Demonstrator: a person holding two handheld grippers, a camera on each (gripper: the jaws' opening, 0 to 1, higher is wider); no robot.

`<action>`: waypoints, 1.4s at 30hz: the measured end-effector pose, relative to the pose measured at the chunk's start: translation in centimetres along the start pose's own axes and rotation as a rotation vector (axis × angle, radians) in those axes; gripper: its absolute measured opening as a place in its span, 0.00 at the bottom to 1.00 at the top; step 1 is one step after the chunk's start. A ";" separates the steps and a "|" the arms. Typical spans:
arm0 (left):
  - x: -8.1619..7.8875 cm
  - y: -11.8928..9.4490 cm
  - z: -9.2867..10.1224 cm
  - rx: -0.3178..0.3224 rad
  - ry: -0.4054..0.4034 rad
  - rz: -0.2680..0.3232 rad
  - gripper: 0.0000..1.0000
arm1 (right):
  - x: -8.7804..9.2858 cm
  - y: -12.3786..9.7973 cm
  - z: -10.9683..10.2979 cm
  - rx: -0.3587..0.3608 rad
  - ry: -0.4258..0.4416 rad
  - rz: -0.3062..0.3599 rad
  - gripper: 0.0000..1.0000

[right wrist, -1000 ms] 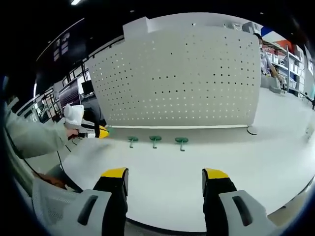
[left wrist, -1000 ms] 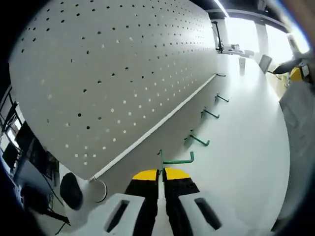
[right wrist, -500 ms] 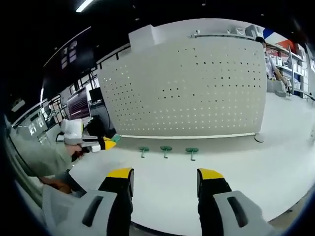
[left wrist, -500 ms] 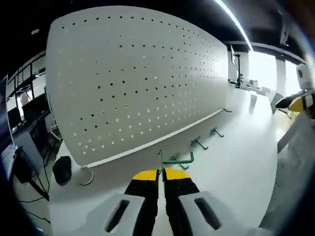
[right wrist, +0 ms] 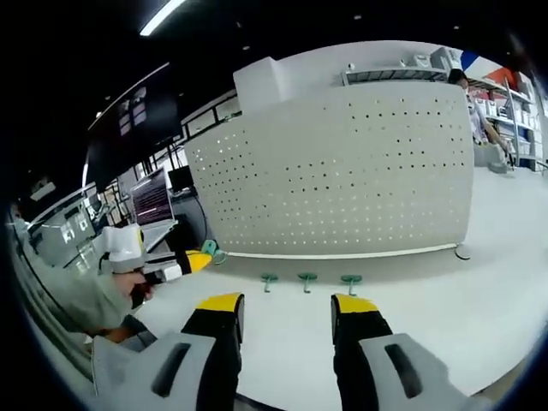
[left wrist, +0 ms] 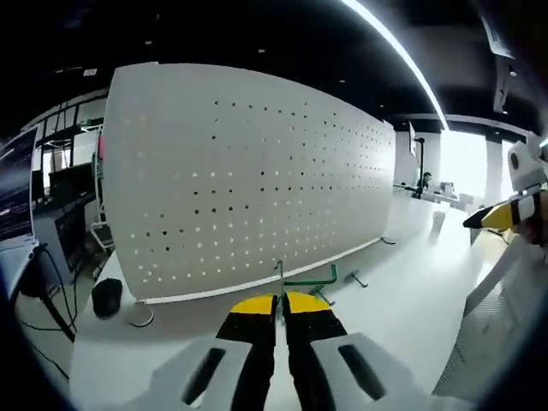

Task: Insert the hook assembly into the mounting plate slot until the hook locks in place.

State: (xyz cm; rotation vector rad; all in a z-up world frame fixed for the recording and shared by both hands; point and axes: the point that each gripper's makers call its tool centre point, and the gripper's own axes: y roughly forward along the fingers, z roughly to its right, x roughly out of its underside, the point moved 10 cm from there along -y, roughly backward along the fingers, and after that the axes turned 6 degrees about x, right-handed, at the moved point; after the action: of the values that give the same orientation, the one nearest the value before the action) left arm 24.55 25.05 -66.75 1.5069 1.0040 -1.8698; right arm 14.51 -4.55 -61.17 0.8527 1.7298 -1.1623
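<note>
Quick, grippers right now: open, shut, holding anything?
Left gripper: shut on the green hook, held up near the white pegboard.
Right gripper: open, empty, above the white table.

Left gripper (left wrist: 280, 301) lifted the green hook (left wrist: 306, 280) — off table.

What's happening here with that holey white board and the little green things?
A person is working with a two-jaw gripper in each hand. The left gripper is shut on a green hook, held up in front of the white pegboard, not yet pushed into it. The right gripper is open and holds nothing. Three more green hooks lie in a row on the white table before the board.
</note>
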 end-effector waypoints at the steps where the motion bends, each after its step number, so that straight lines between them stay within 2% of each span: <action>1: -0.2 -0.2 0.3 0.001 -0.002 0.008 0.03 | -0.1 0.1 -0.2 -0.009 -0.002 0.002 0.36; 5: -0.8 -0.9 1.3 0.010 -0.036 0.057 0.03 | -0.6 0.5 -1.2 -0.048 -0.002 0.011 0.35; 8: -0.9 -1.2 2.2 0.035 -0.114 0.083 0.03 | -1.0 1.0 -2.1 -0.091 0.003 0.013 0.33; 14: -1.5 -1.9 3.6 0.067 -0.166 0.139 0.03 | -1.9 1.5 -3.6 -0.155 -0.001 0.023 0.28; 26: -3.5 -2.3 6.1 0.139 -0.123 0.201 0.03 | -3.0 2.2 -5.2 -0.229 0.002 0.038 0.21; 34: -3.8 -2.3 7.5 0.184 -0.119 0.208 0.03 | -3.7 2.0 -5.9 -0.250 0.004 0.052 0.17; 38: -3.8 -2.3 8.3 0.212 -0.159 0.218 0.03 | -4.1 1.9 -6.3 -0.262 -0.001 0.063 0.16; 42: -4.2 -2.3 9.0 0.233 -0.139 0.225 0.03 | -4.3 1.8 -6.6 -0.272 0.006 0.073 0.16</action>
State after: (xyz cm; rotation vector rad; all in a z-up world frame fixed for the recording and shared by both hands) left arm 18.52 18.86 -61.30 1.5231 0.5431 -1.9470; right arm 15.97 1.99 -56.55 0.7456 1.7964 -0.8523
